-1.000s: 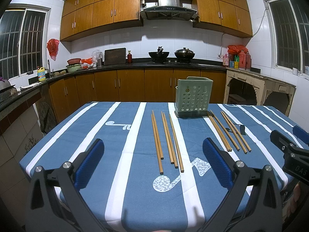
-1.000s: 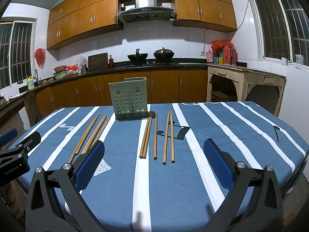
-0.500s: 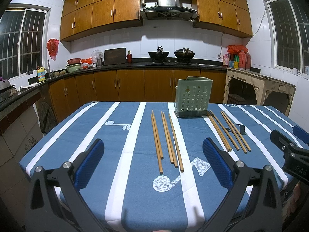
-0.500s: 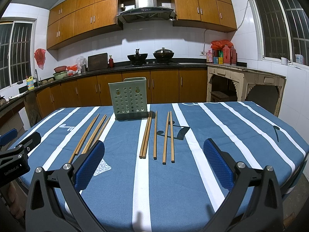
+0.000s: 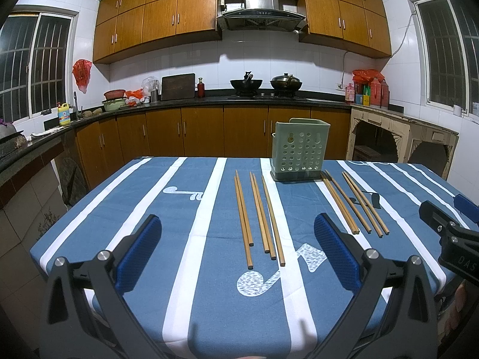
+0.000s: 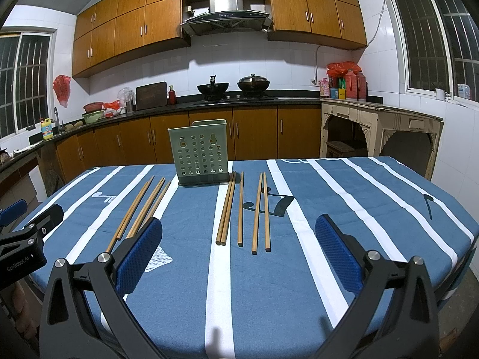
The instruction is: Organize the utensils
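Both wrist cameras look forward from the near edge of the surface (image 5: 209, 299) toward the kitchen's far wall, the left set leftward of the right (each glimpses the other), sharing the green holder (image 5: 299, 149) and chopsticks (image 6: 239, 209).

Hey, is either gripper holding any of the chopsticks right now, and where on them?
Nothing is held. Left gripper and right gripper are open; chopsticks lie on the table.

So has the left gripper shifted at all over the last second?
No. In its own view the left gripper frames the green holder and chopsticks exactly as before.
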